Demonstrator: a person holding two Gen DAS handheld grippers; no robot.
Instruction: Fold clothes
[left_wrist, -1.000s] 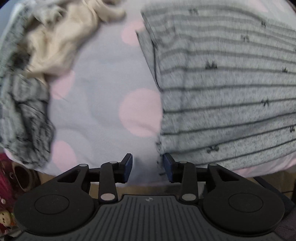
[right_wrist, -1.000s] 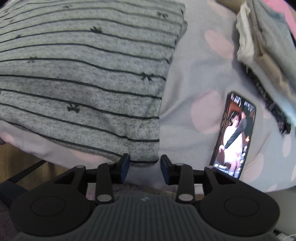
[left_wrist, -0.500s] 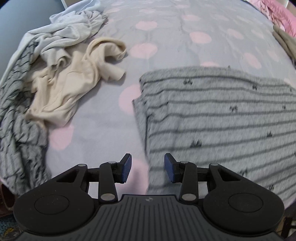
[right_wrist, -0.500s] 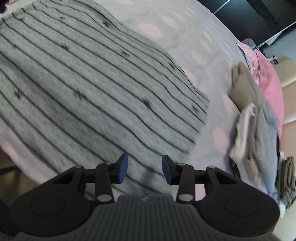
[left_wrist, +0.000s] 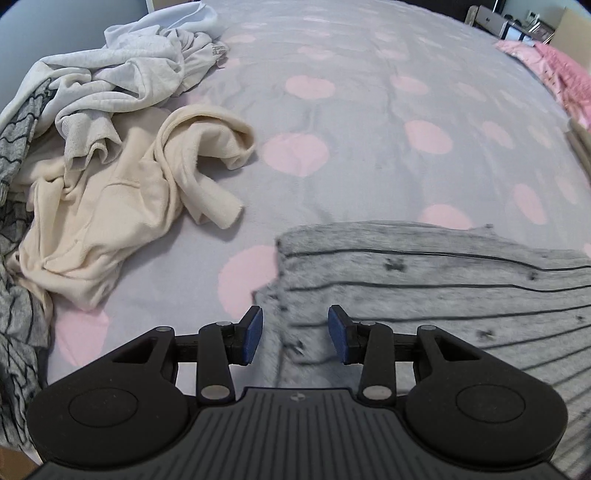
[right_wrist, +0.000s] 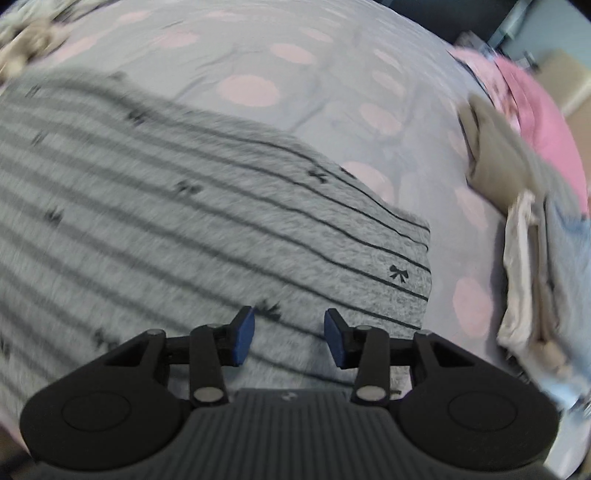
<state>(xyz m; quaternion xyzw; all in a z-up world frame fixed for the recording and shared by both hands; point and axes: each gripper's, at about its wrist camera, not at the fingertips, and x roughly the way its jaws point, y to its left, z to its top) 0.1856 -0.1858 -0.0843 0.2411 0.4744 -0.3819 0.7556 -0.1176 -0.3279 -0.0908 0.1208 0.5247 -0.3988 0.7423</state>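
At the bed's left edge lies a heap of unfolded clothes: a dark-lined grey knit (left_wrist: 14, 295) hanging over the side, a rumpled pale grey sweatshirt (left_wrist: 140, 70) toward the far left corner, and a crumpled cream sweatshirt (left_wrist: 122, 199) spilling inward; all rest on the grey bedsheet with pink dots (left_wrist: 369, 155). Next comes the task's thing in hand, a grey knitted garment with thin dark stripes and small bows (left_wrist: 443, 273), lying flat as a folded panel along the bed's near edge; the left gripper (left_wrist: 295, 334) hangs over its left border, jaws apart with nothing between the pads. The right gripper (right_wrist: 289, 338) hangs over the same garment's near right corner; its jaws have just been opening and stand apart, empty too. Near the bed's right edge sits a stack of folded clothes (right_wrist: 532, 258), with pink bedding (right_wrist: 535, 107) beyond it.

The step appears to be a pause between folds, both grippers free above the panel; the next move likely calls for lowering each onto a near corner, pinching every layer together, then carrying that edge evenly to the far edge.
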